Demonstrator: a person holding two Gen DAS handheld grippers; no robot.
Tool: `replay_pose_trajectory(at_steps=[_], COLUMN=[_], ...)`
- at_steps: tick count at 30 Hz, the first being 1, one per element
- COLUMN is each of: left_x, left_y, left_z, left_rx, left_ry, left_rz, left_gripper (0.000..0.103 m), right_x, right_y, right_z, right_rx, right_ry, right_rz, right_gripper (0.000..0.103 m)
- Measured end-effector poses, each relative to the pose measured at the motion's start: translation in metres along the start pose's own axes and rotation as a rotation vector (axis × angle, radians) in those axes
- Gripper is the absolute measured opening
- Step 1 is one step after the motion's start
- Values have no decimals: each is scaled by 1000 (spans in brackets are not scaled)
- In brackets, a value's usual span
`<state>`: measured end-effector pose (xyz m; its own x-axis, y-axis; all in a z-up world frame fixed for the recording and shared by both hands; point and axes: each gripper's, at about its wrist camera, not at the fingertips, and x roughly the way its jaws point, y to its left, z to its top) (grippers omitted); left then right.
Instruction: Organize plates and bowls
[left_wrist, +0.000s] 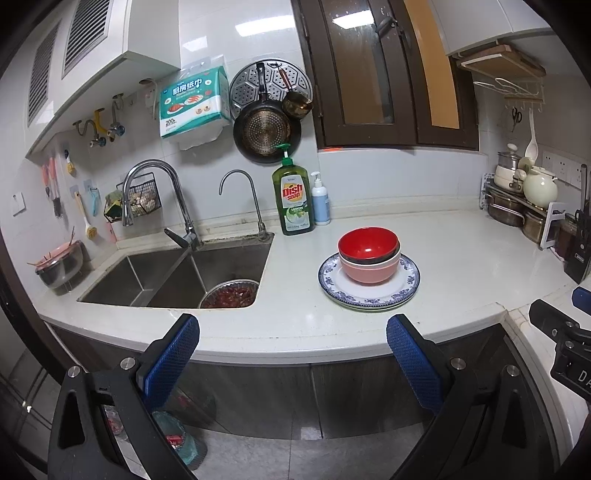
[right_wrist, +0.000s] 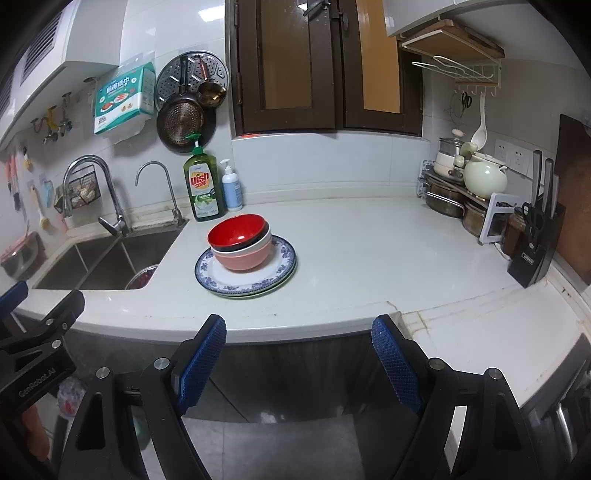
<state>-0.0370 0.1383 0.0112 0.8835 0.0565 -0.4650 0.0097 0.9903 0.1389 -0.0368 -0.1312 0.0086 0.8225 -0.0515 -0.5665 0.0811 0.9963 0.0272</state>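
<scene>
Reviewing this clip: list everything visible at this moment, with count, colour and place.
bowls: three nested; red inside on top, white, pink; on the plates
plates: at least two stacked; blue-patterned white over a green-edged one; mid counter
counter: one, white
sink: one, steel, left; a strainer of red food inside
taps: two, chrome, behind the sink
dish soap: one, green, by the back wall
pump bottle: one, white and blue, right of the soap
pans: several, dark and steel, hung on the wall
paper towels: one pack, teal, on the wall
pots: several, cream and steel, right corner rack
knife block: one, black, far right
left gripper: open, blue pads
right gripper: open, blue pads
</scene>
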Motion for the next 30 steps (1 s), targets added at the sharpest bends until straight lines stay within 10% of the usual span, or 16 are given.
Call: replay_pose_trajectory(at_steps=[30], left_x=[-4], left_y=[-3], left_z=[4], left_rx=[5], left_ry=[-14], left_rz=[-20], left_gripper=[103], right_x=[-12], right_y=[-5], right_z=[-2], right_rx=[1], right_ry=[-12], right_rz=[-12], right_gripper=[82])
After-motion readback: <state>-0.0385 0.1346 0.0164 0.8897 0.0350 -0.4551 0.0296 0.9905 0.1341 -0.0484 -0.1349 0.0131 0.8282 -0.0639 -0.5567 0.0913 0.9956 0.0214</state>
